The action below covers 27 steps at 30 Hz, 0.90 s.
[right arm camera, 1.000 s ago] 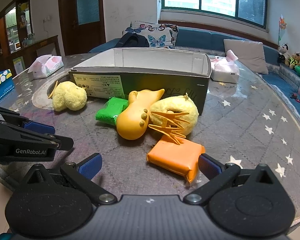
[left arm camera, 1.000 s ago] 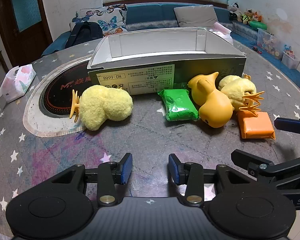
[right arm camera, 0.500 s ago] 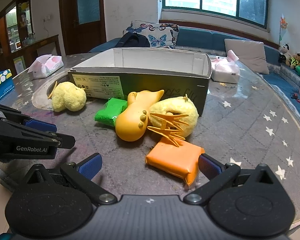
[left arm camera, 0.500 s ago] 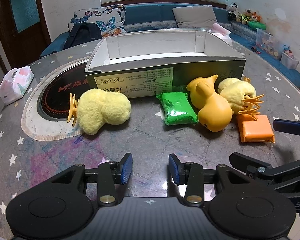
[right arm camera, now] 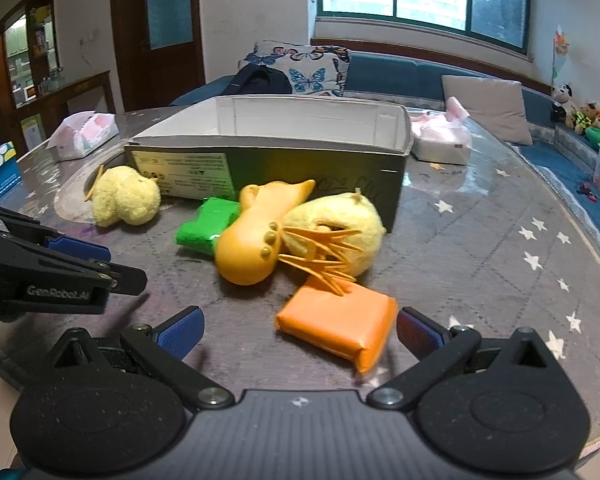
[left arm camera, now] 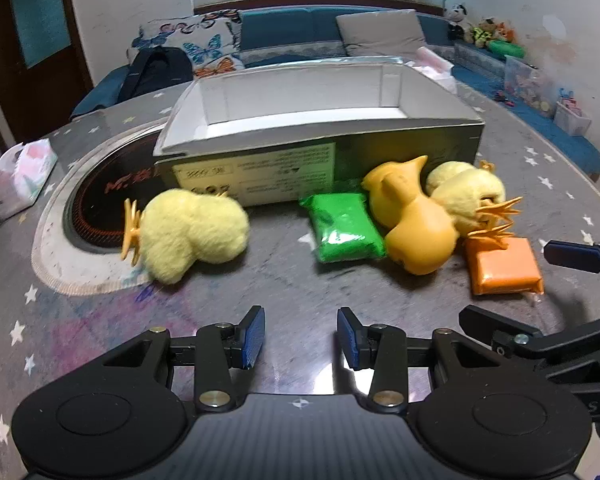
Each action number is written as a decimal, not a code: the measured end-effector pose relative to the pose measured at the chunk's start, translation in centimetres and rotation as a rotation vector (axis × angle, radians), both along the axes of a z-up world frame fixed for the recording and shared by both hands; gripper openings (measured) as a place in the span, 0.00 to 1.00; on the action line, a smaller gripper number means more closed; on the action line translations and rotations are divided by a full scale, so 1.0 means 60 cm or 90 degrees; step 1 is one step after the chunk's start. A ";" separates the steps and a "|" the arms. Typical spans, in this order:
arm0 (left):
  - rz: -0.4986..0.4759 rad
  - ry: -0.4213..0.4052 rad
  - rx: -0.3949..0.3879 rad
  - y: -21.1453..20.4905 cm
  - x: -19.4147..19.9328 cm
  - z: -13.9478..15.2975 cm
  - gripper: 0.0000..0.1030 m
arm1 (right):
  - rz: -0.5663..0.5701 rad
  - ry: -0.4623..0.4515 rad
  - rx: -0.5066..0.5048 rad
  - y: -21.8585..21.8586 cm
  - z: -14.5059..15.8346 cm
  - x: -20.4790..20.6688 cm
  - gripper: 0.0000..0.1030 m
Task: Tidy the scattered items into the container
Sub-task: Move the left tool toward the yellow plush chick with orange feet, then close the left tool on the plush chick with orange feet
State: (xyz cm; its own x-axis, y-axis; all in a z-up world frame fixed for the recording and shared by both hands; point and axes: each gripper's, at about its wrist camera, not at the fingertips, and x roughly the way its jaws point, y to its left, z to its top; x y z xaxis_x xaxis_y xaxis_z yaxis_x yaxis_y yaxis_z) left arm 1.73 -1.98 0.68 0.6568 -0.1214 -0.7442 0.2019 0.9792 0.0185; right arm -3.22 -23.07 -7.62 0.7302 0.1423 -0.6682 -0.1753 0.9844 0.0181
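An open cardboard box (left arm camera: pixel 320 128) stands on the table, also in the right wrist view (right arm camera: pixel 268 160). In front of it lie a yellow fluffy hair claw (left arm camera: pixel 192 232), a green packet (left arm camera: pixel 344 226), an orange duck-shaped toy (left arm camera: pixel 412 220), a second yellow fluffy claw (left arm camera: pixel 468 192) and an orange packet (left arm camera: pixel 502 266). My left gripper (left arm camera: pixel 300 338) is open and empty, short of the green packet. My right gripper (right arm camera: pixel 296 330) is open wide, its fingers on either side of the near end of the orange packet (right arm camera: pixel 336 320), not touching it.
A round cooktop mat (left arm camera: pixel 88 216) lies under the box's left end. Tissue packs sit at the far left (left arm camera: pixel 20 176) and behind the box (right arm camera: pixel 440 140). A sofa with cushions runs behind the table. The table edge curves close on the right.
Both grippers have moved forward a little toward the items. The orange packet now sits closer between the right fingers. The items have not moved.
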 end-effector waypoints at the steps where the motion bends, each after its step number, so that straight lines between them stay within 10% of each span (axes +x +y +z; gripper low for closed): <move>1: -0.006 0.000 0.000 -0.004 0.001 0.001 0.41 | -0.003 0.000 -0.003 -0.003 0.000 0.000 1.00; 27: -0.187 0.000 -0.069 -0.085 0.077 0.075 0.41 | -0.004 -0.022 0.026 -0.044 0.010 0.052 0.92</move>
State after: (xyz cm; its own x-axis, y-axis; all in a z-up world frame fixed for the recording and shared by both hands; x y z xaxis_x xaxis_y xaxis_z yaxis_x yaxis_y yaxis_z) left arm 6.37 -7.06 5.17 0.5820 -0.3854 -0.7160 0.4772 0.8749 -0.0831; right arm -0.11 -25.68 -7.02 0.7540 0.1648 -0.6359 -0.1707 0.9839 0.0526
